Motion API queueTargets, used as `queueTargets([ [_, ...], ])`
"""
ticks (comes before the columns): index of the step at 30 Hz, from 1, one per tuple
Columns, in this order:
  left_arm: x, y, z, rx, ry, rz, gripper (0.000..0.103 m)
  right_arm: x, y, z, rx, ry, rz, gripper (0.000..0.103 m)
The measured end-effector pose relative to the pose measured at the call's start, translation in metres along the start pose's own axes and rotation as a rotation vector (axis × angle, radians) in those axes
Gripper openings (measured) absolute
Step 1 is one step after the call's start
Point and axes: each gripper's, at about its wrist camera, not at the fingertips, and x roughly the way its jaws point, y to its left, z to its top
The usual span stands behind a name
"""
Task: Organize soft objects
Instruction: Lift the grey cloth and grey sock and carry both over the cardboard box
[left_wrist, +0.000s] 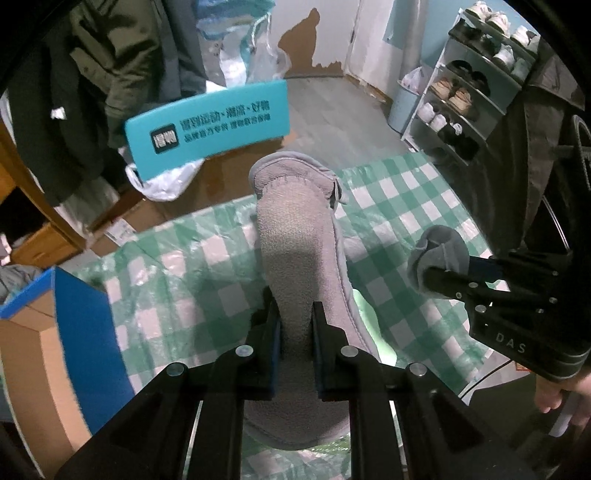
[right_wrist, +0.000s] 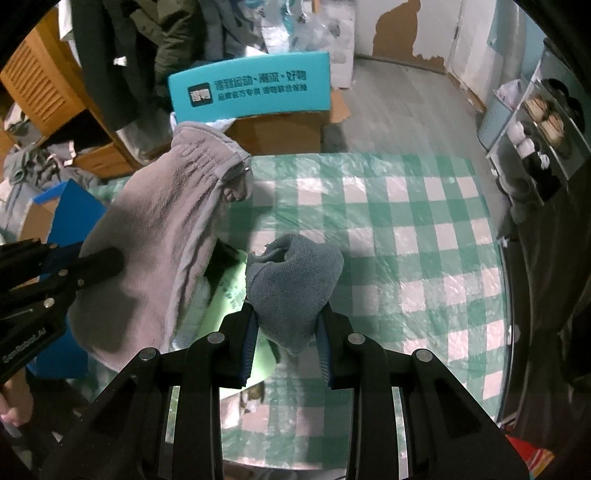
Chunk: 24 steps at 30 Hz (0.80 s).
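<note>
Grey fleece cloth (left_wrist: 299, 236) pinched upright, stitched edge

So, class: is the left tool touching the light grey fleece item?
Touching. The left wrist view shows the left tool with both fingers pressed against the light grey fleece item, no gap showing on either side.

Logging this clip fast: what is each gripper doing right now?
Left gripper: shut on the light grey cloth.
Right gripper: shut on the blue-grey cloth.
</note>
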Motion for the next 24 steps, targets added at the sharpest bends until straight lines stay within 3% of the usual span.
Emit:
queueTargets([
  [24, -0.078, 0.06, -0.037, -0.096, -0.11, 0.089, 0.014, -0.029, 0.094, 0.011, -0.159, -0.062, 0.117, 0.027],
])
